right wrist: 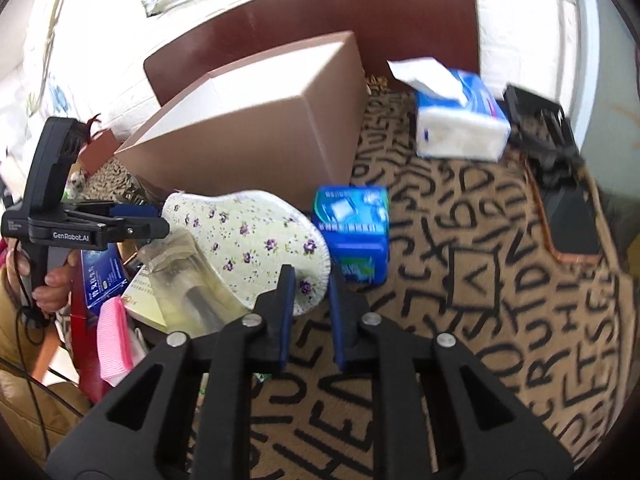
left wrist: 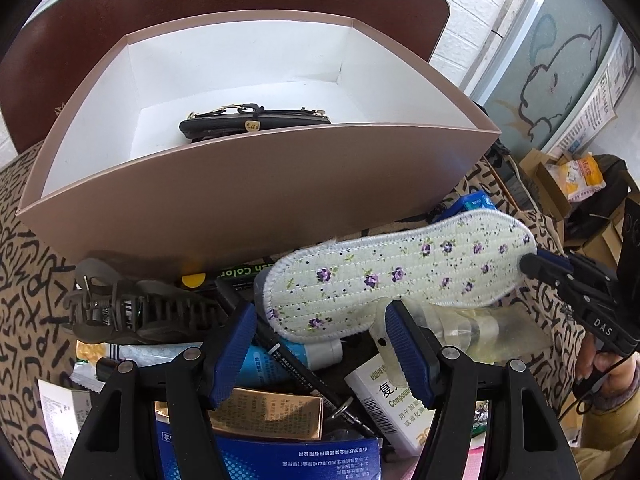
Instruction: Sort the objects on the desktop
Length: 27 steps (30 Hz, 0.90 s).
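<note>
Floral fabric insole (left wrist: pixel 384 276), white with small purple flowers and a stitched rim, hangs tilted above the clutter in the middle right of the left wrist view. Its far end is pinched in the right claw (left wrist: pixel 528 266), which comes in from the right edge of that frame with its fingers closed narrow on the rim. In the right wrist view the same end sits between the two blue pads at lower centre, and the insole stretches away to the upper left. The insole's near end lies just above the tips of the left claw (left wrist: pixel 320 344), which stands partly open over the pile and grips nothing.

Tan cloth printed with black letters covers the desk (right wrist: pixel 480 280) and fills the right half of the right wrist view. A large pinkish-brown cardboard box (left wrist: pixel 260 184) with a white inside takes up the upper half of the left wrist view, directly behind the insole; a black strap with gold fittings (left wrist: pixel 256 120) lies on its floor. A soft blue and white tissue pack (right wrist: pixel 460 120) sits in the upper right, well apart from the insole. A small blue packet (right wrist: pixel 354 232) stands just beside the insole's held end. A brown toothed hair clip (left wrist: pixel 136 308) lies at the left, a clear plastic bottle (left wrist: pixel 472 328) under the insole, and a black pen (left wrist: pixel 304 372) between the left claw's fingers.
</note>
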### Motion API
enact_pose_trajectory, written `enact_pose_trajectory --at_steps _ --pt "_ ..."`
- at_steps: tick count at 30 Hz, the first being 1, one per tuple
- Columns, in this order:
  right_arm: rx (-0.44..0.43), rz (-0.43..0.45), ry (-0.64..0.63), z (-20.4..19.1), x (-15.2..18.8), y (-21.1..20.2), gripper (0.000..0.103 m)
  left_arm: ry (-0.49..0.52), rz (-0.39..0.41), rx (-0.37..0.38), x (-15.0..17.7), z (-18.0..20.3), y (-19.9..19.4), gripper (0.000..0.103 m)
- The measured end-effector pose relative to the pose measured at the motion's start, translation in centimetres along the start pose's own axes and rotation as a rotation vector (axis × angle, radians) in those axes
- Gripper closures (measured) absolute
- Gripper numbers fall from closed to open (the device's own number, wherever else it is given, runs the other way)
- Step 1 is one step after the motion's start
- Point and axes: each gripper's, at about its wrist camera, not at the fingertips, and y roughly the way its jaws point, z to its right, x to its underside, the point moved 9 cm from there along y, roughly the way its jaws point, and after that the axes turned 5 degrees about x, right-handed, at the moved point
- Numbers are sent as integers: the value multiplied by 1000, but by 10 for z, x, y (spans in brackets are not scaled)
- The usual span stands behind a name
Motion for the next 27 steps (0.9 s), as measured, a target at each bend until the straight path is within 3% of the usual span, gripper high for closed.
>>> enact_pose_trajectory --at_steps 4,15,27 --pt "55 13 -57 2 -6 4 86 -2 -1 -9 -4 0 3 35" --pt "56 18 -48 5 -11 8 86 2 -31 -16 -11 2 14 33" --pt "46 29 -31 4 -17 7 86 -29 2 0 -10 7 -4 33"
